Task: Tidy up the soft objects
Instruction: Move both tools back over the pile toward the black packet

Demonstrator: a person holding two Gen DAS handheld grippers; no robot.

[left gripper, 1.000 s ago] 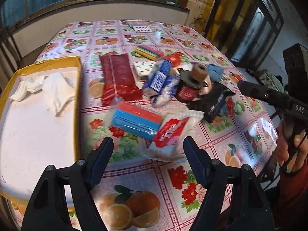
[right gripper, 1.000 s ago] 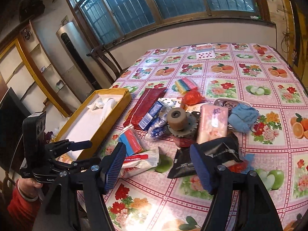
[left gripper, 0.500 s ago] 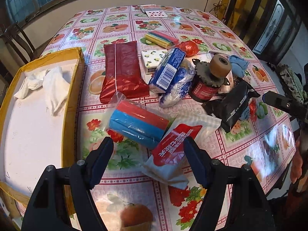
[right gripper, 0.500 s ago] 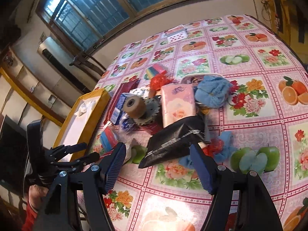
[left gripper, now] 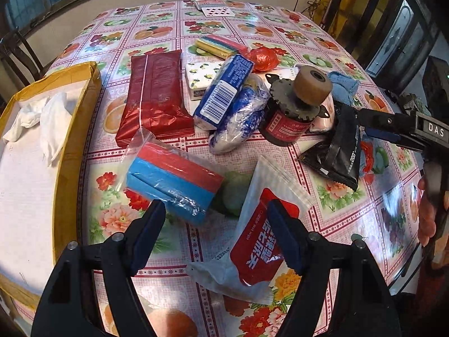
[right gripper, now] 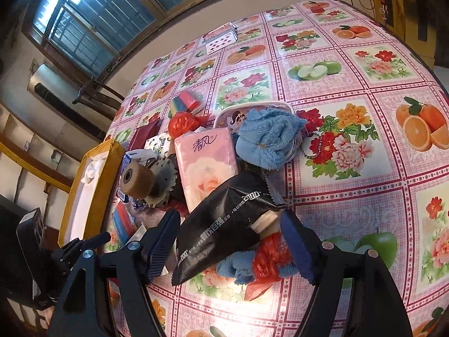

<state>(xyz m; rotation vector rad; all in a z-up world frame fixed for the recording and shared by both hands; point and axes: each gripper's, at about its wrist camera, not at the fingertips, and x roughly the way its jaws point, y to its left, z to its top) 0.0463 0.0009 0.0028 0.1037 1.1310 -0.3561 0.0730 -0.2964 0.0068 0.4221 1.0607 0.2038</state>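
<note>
My left gripper spread wide over the wet-wipe pack, gripping nothing, my right gripper wide apart, black pouch between its fingers, ungripped

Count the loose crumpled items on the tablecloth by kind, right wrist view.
Blue terry cloths: 2 (far, near)
Red crumpled plastic bags: 2 (far, near)
Total: 4

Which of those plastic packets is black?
The black packet between the right gripper's open fingers; the other packets are red, blue, pink or white.
</note>
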